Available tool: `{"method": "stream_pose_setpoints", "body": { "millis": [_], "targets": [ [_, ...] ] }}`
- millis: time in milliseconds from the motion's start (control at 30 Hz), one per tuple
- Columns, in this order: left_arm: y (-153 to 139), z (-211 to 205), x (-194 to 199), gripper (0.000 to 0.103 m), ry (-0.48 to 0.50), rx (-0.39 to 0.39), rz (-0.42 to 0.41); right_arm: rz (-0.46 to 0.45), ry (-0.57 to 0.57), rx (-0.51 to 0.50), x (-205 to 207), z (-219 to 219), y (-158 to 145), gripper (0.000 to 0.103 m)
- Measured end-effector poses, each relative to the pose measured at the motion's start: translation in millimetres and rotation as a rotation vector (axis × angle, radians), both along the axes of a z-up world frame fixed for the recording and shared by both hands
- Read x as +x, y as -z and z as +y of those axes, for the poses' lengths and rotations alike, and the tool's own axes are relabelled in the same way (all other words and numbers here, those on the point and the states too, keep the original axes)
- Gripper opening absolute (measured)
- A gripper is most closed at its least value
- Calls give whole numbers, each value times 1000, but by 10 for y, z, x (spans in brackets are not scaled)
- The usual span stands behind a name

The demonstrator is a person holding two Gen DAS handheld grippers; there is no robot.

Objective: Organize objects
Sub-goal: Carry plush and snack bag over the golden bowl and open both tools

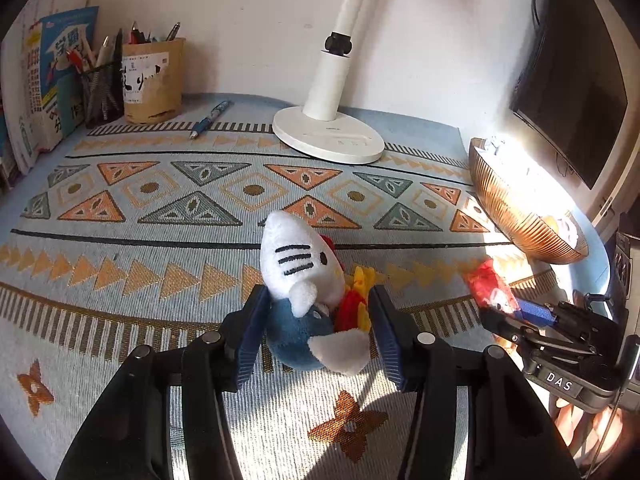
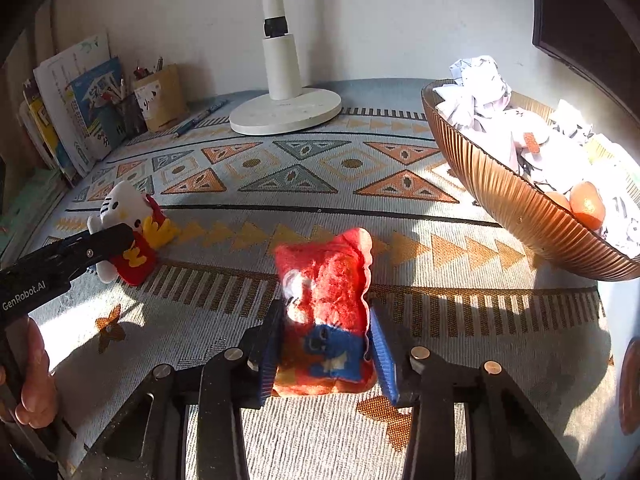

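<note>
Covering the desk, a patterned cloth (image 1: 160, 208) carries a white lamp base (image 1: 328, 136) at the rear and a ribbed copper bowl (image 2: 500, 196) of crumpled paper (image 2: 476, 92) at the right. Left gripper (image 1: 316, 320): jaws narrowed onto a white cat plush (image 1: 296, 264) resting on the cloth. Right gripper (image 2: 324, 344): jaws clamped on a red felt pouch (image 2: 328, 304), near the bowl. A blue pen (image 1: 210, 119) lies beside the pen holders (image 1: 152, 80).
</note>
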State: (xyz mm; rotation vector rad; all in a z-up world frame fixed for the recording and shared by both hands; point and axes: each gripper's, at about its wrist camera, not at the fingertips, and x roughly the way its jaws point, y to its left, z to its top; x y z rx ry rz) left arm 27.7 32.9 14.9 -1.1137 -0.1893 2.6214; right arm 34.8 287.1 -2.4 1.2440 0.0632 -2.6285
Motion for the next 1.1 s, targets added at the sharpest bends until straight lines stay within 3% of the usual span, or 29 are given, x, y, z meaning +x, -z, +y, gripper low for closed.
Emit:
{"method": "stream_pose_setpoints", "body": {
  "millis": [100,300,467,633,833,1000,1100],
  "targets": [
    [5,11,2,34,-6,-15,2,3,1,-23,5,28,-9,36],
    [-37,79,40,28,18,-34,17,61,-24,-67,103,57,-102,35],
    [-207,93,172,28,45,66,38,152,-58,-140,319,152,-267,35],
    [-634,480,232,28,138,96,120,242,-26,-190,545,393,-606,35],
    [-1169,1339,32,28,307,128,203,416,252,-179,533,1067,-1322,35],
    [-1224,2047,-247,28,397,114,233,371,485,-110,115,1544,-1461,35],
    [-1065,2343,-448,28,423,121,182,329,501,-139,-112,1659,-1396,35]
  ]
}}
